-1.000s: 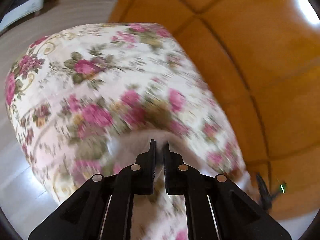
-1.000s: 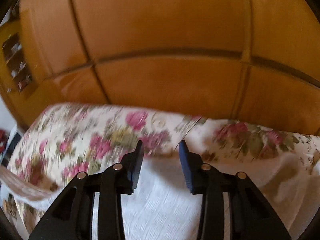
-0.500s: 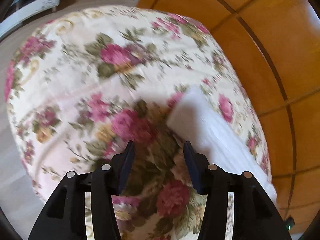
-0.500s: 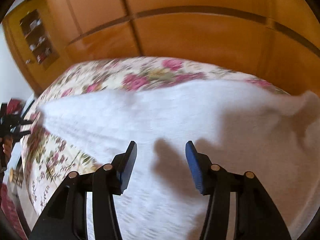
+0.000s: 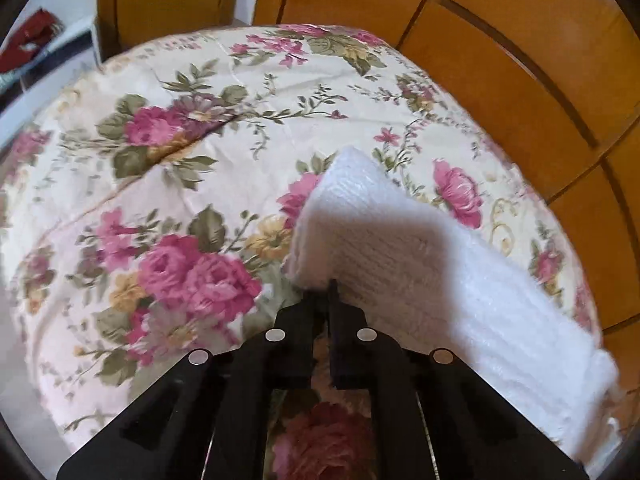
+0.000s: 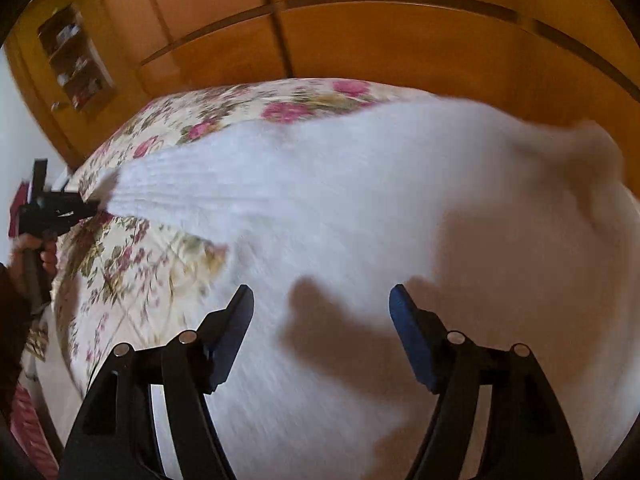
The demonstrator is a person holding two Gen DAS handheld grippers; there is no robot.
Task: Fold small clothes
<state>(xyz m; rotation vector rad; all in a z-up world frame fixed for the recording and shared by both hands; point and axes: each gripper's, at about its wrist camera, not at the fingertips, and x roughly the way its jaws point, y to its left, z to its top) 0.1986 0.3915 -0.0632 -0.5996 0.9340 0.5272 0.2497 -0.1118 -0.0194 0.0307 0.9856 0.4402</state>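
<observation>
Pinching the white garment [image 5: 400, 256] by its corner edge, left gripper [image 5: 325, 294] fingers clenched, likely anchoring it flat on the floral bed [image 5: 168, 184]. Right gripper [image 6: 321, 316] fingers opening, nothing between; cloth spreads just ahead.

a bed [image 5: 168, 184] with a flowered cover carries a white knitted garment [image 5: 400, 248], spread toward its four o'clock side.
</observation>
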